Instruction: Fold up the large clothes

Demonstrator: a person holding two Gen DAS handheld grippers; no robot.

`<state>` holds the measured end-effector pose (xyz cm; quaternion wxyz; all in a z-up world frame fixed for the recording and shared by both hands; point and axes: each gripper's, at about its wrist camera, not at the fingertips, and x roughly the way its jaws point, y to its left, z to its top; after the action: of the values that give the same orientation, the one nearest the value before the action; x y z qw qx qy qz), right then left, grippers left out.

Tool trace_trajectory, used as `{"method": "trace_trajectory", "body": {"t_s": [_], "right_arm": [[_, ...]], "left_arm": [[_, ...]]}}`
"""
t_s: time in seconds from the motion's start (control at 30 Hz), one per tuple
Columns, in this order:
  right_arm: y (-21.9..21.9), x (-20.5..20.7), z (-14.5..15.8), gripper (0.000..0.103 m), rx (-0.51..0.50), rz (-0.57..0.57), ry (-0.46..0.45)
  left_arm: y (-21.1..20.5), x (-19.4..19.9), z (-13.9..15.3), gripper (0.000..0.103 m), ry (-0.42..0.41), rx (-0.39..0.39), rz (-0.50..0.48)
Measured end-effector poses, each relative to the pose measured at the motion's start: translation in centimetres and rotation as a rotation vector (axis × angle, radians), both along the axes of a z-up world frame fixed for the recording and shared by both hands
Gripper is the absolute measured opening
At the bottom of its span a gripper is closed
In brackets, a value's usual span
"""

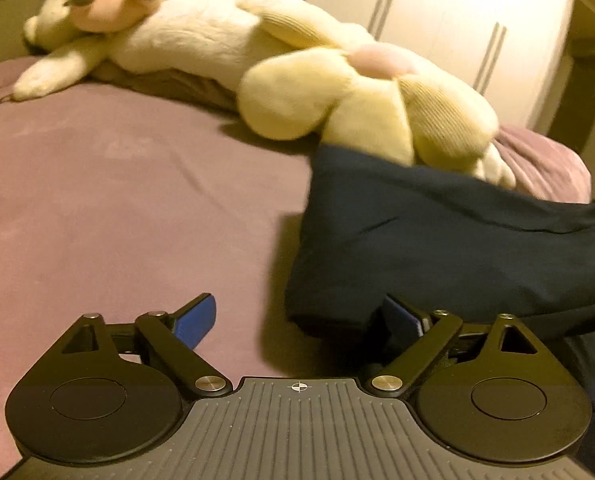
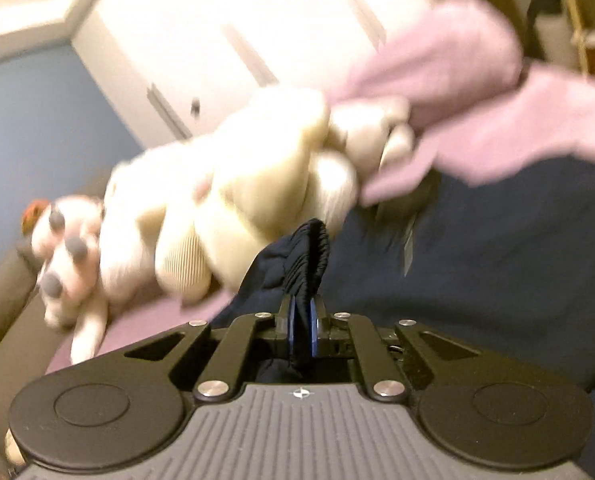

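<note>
A large dark navy garment (image 1: 437, 240) lies on the mauve bed sheet (image 1: 117, 200), right of centre in the left wrist view. My left gripper (image 1: 301, 316) is open; its right finger (image 1: 401, 316) touches the garment's near edge, and its left finger (image 1: 195, 320) is over bare sheet. In the right wrist view my right gripper (image 2: 302, 328) is shut on a bunched fold of the navy garment (image 2: 309, 256), whose body (image 2: 497, 260) spreads to the right. The view is blurred.
A big cream plush toy (image 1: 257, 52) lies across the far side of the bed, its foot touching the garment's far edge; it also shows in the right wrist view (image 2: 217, 200). White wardrobe doors (image 1: 457, 20) stand behind. Mauve bedding (image 2: 477, 100) is rumpled at the upper right.
</note>
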<state>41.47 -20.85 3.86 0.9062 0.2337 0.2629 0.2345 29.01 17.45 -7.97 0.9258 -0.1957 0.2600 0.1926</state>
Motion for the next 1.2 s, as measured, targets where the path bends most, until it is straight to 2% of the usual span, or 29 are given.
{"method": "trace_trajectory", "body": {"t_s": [0.07, 0.17, 0.3, 0.37, 0.43, 0.53, 0.63, 0.73, 0.83, 0.9, 1.0, 1.1, 1.2], "right_arm": [[-2.3, -0.6, 0.8, 0.007, -0.042, -0.062, -0.042], [-5.2, -0.5, -0.2, 0.007, -0.136, -0.151, -0.033], [-7.9, 1.8, -4.4, 0.007, -0.228, -0.229, 0.112], [-8.4, 3.0, -6.9, 0.007, -0.278, -0.241, 0.184], [-8.4, 3.7, -8.3, 0.007, -0.314, -0.238, 0.218], [-9.1, 3.0, -7.5, 0.007, -0.315, -0.255, 0.164], [-9.2, 2.7, -6.4, 0.007, -0.354, -0.321, 0.096], [-9.6, 3.5, -7.2, 0.008, -0.385, -0.331, 0.11], [-9.9, 4.4, -9.0, 0.013, -0.432, -0.306, 0.152], [-10.1, 3.8, -8.5, 0.014, -0.447, -0.325, 0.133], [-9.6, 2.4, -6.7, 0.022, -0.464, -0.422, 0.051], [-7.3, 2.9, -5.7, 0.021, -0.365, -0.323, 0.014], [-2.2, 4.6, -5.8, 0.02, -0.322, -0.147, 0.009]], "left_arm": [[-0.9, 1.0, -0.4, 0.091, 0.016, -0.006, -0.035], [-2.1, 2.7, -1.2, 0.087, 0.061, -0.007, -0.092], [-3.1, 4.1, -1.4, 0.085, 0.097, -0.021, -0.123], [-3.4, 4.4, -1.0, 0.083, 0.099, -0.004, -0.135], [-3.9, 4.5, -0.4, 0.082, 0.09, 0.035, -0.158], [-4.6, 4.7, 0.0, 0.082, 0.088, 0.066, -0.182], [-5.1, 5.1, -0.5, 0.083, 0.114, 0.044, -0.196], [-5.4, 5.0, -0.7, 0.083, 0.131, 0.042, -0.2], [-5.2, 4.6, 0.6, 0.083, 0.118, 0.069, -0.184], [-5.0, 4.7, 1.7, 0.083, 0.098, 0.088, -0.165], [-5.3, 6.4, 3.1, 0.085, 0.063, 0.092, -0.158], [-6.5, 9.4, 3.5, 0.091, 0.043, 0.131, -0.182], [-7.8, 12.1, 2.6, 0.091, 0.055, 0.212, -0.139]]}}
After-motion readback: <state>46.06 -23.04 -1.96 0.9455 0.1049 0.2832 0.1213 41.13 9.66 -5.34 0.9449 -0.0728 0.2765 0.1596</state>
